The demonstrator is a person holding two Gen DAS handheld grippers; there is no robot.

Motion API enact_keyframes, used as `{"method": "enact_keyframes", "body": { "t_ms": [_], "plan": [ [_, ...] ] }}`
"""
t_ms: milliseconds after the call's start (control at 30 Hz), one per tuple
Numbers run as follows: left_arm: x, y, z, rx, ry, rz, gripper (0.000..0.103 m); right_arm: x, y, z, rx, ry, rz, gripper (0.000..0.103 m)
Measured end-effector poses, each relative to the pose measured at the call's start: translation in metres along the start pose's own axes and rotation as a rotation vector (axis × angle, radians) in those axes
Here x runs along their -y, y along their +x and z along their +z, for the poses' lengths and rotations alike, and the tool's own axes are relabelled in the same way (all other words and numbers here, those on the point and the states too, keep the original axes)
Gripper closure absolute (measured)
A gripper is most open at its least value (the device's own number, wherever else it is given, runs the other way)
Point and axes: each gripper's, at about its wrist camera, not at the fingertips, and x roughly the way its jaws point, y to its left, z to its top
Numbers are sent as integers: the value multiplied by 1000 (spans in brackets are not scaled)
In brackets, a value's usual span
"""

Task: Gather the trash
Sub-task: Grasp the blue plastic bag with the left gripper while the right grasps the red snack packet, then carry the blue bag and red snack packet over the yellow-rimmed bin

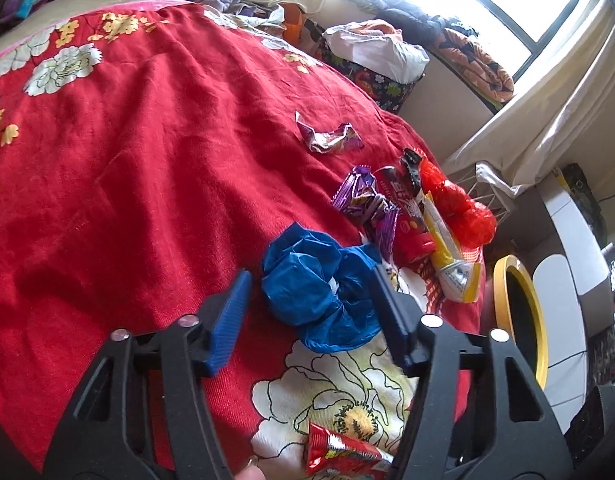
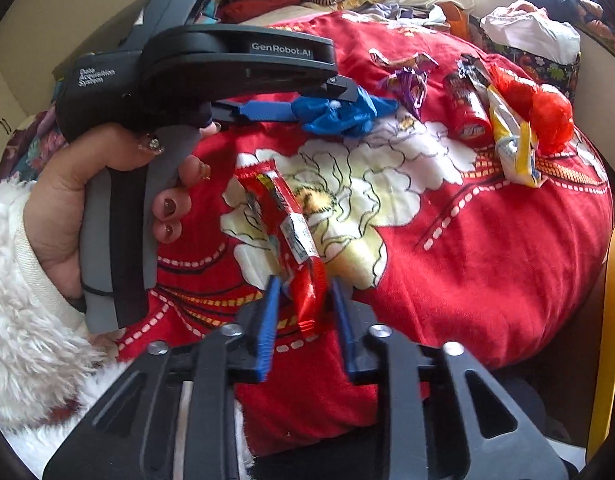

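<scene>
Trash lies on a red flowered bedspread (image 1: 127, 140). A crumpled blue plastic bag (image 1: 315, 292) sits between the fingers of my open left gripper (image 1: 311, 292); in the right wrist view the bag (image 2: 343, 114) lies at the left gripper's tips. My right gripper (image 2: 303, 300) has its jaws close around the lower end of a red snack wrapper (image 2: 291, 232), also seen in the left wrist view (image 1: 343, 454). Beyond lie purple wrappers (image 1: 367, 204), a red packet (image 1: 407, 220), a yellow-white wrapper (image 1: 451, 256), a red crumpled bag (image 1: 459, 204) and a foil wrapper (image 1: 331, 138).
A yellow-rimmed bin (image 1: 519, 320) stands off the bed's right edge; its rim also shows in the right wrist view (image 2: 611, 320). Clothes and bags (image 1: 379, 48) pile up beyond the bed under the window. A hand in a fluffy white sleeve (image 2: 47, 280) holds the left gripper.
</scene>
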Motion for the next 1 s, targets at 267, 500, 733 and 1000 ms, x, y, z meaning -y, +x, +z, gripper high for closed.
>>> {"method": "enact_keyframes", "body": {
  "t_ms": [267,500,733,1000],
  "plan": [
    [5,-1,-2,4,23,19,84,4,-5,-5,17,16,-8,87],
    [11,-10,0,37,45,11,93,10,-17,-9,50,39,-15,89],
    [17,-33,13,107,59,9,94,13,-31,-11,105,47,-15,91],
    [27,-52,22,161,75,1,96,17,-50,-11,167,65,-21,91]
  ]
}}
